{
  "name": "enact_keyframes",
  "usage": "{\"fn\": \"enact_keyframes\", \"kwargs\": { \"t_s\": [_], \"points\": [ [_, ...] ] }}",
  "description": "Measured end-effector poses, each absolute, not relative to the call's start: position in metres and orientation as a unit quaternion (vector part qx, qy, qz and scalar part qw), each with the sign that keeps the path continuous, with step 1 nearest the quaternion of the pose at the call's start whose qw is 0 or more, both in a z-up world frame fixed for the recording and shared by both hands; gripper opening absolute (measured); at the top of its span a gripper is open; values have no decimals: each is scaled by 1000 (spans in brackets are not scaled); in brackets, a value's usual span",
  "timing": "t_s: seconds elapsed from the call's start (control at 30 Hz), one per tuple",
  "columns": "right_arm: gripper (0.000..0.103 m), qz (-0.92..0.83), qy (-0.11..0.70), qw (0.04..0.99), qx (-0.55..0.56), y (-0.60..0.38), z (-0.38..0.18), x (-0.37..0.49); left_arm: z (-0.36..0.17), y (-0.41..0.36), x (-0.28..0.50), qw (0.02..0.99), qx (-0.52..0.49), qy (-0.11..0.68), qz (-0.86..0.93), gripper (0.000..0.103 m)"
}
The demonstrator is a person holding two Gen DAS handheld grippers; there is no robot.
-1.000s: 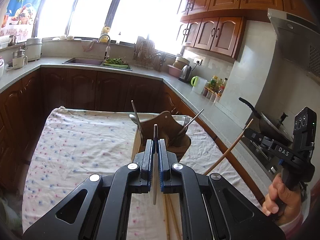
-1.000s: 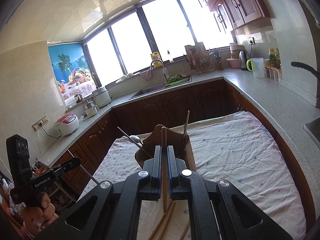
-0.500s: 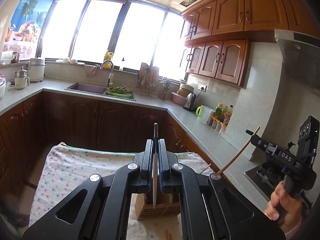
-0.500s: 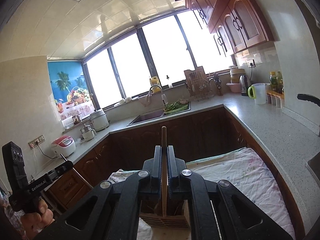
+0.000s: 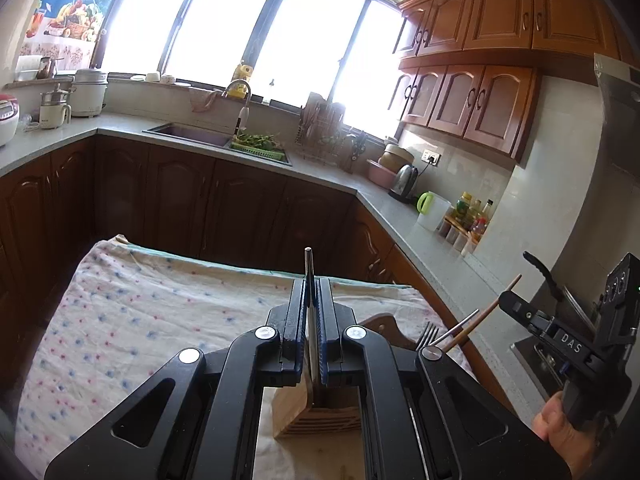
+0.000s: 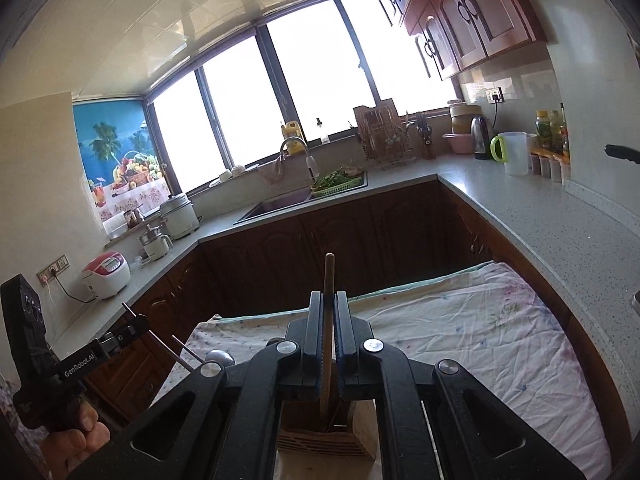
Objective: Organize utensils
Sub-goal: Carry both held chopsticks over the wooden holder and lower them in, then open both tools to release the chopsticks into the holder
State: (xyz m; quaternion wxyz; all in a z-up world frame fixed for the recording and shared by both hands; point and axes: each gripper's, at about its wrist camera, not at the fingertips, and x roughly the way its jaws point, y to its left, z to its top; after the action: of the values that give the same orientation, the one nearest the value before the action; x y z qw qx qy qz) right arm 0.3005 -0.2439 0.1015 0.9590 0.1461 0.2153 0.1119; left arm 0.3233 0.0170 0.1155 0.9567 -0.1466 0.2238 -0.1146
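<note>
The left gripper [image 5: 308,304] points slightly downward, jaws clamped on an upright metal utensil [image 5: 308,268] above the wooden holder [image 5: 316,412]. At three o'clock, the right gripper [image 6: 329,320] clamps a wooden chopstick [image 6: 329,276] likewise. Floral-clothed surface [image 5: 140,320] lies open beyond; the holder's interior is hidden.

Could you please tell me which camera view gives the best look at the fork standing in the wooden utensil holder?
The left wrist view: the fork shows its tines clearly, rising from the wooden utensil holder just right of the left gripper. In the right wrist view the right gripper hides most of the holder, and no fork can be made out.
</note>
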Motion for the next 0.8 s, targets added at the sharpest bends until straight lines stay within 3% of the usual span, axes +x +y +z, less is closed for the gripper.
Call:
{"fn": "enact_keyframes", "kwargs": {
  "t_s": [0.33,0.73,0.8],
  "points": [
    [5,109,245,952,149,-240,79,311,85,1,333,946,-134,266,-125,4],
    [5,111,251,949,154,-239,80,314,85,-1,336,947,-126,269,-122,5],
    [9,119,253,946,163,-242,79,316,86,0,336,946,-126,272,-123,5]
  ]
}}
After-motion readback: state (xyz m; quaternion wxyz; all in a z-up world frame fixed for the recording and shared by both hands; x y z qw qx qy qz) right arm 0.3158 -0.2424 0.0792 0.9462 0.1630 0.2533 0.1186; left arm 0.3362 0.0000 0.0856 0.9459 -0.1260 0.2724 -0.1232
